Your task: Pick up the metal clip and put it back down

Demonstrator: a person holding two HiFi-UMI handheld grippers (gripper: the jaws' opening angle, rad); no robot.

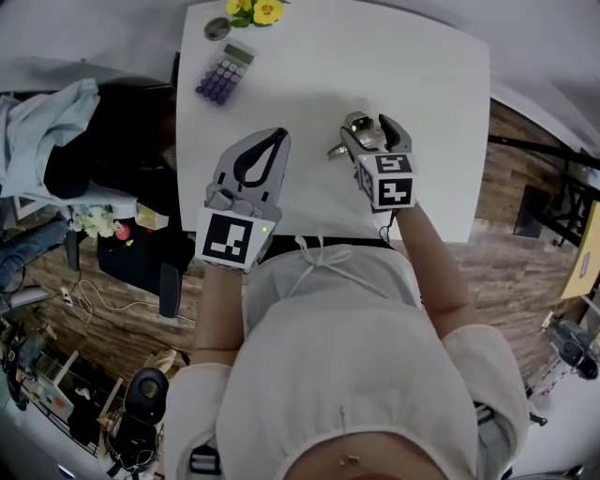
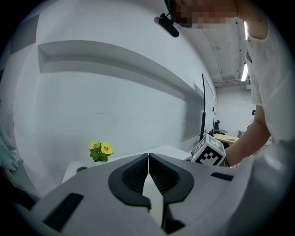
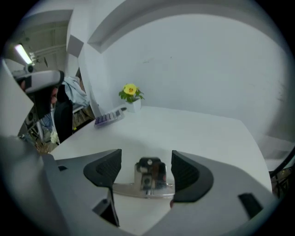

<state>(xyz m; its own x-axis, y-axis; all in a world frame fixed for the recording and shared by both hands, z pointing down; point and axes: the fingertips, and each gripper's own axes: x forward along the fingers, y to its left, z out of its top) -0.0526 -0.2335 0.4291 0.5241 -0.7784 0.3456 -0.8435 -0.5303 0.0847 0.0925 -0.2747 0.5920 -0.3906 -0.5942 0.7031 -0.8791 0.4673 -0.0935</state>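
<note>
The metal clip (image 1: pixel 345 133) (image 3: pixel 148 179) is shiny silver with a wide flat base and a raised middle part. It sits between the two jaws of my right gripper (image 1: pixel 371 127) (image 3: pixel 147 160) over the white table (image 1: pixel 375 56). Gaps show between the dark pads and the clip's raised part, so the jaws stand open around it. I cannot tell whether the base rests on the table. My left gripper (image 1: pixel 277 139) (image 2: pixel 148 159) hovers to the left of it, its jaws closed together with nothing between them.
A purple calculator (image 1: pixel 223 75), a yellow flower plant (image 1: pixel 255 11) (image 3: pixel 130 92) and a small round dish (image 1: pixel 217 28) stand at the table's far left. A dark chair with pale clothes (image 1: pixel 52 131) is to the left of the table. The table's near edge is by my body.
</note>
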